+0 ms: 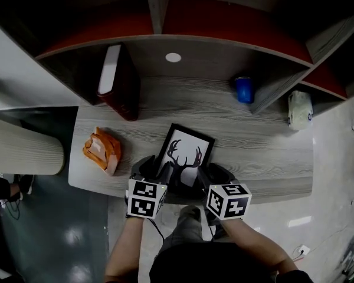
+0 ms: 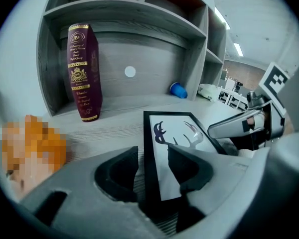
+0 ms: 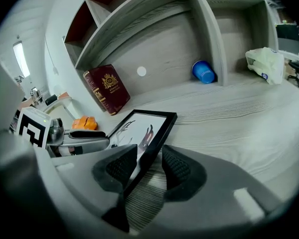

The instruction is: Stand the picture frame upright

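Picture frame [image 1: 186,152] (black border, antler print) sits low centre on the grey wood worktop [image 1: 259,146], near its front edge, print facing up. It is not upright; cannot tell whether its far edge is raised.

Left tongs [image 2: 152,156]: pads apart, the frame's left border between them, not pinched. Right tongs [image 3: 148,156]: pads apart, straddling the right border, likewise loose.

Maroon box [image 1: 119,81] stands upper left, blue cup [image 1: 243,89] lies upper right, orange packet [image 1: 102,149] left of the frame.
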